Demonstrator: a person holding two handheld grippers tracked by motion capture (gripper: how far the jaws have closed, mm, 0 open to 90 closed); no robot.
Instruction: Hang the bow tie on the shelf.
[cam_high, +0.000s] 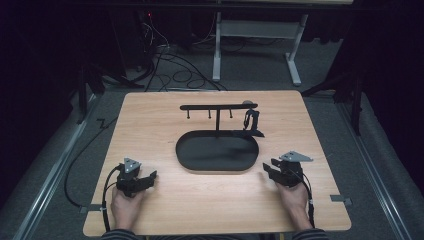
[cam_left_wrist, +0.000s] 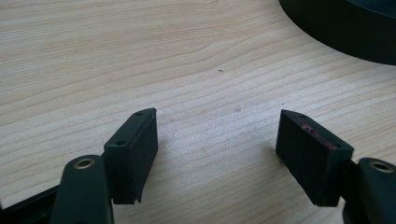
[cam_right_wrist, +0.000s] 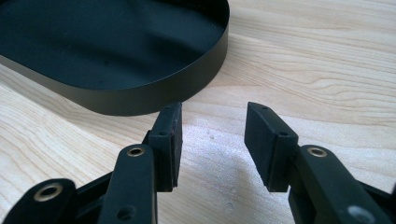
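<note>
The black oval tray (cam_high: 216, 152) sits in the middle of the wooden table (cam_high: 150, 115), with a thin post rising from its far edge to a horizontal bar (cam_high: 218, 106) that carries small hanging pegs. A small dark object (cam_high: 250, 121) hangs from the bar's right end, too blurred to name. The left gripper (cam_high: 145, 179) rests on the table near the tray's left end, held by the left hand (cam_high: 125, 205); its jaws stand wide apart over bare wood, gripping nothing. The right gripper (cam_high: 268, 170) rests near the tray's right end in the right hand (cam_high: 294, 197), jaws parted and empty, the tray's wall (cam_right_wrist: 154, 95) just ahead of them.
</note>
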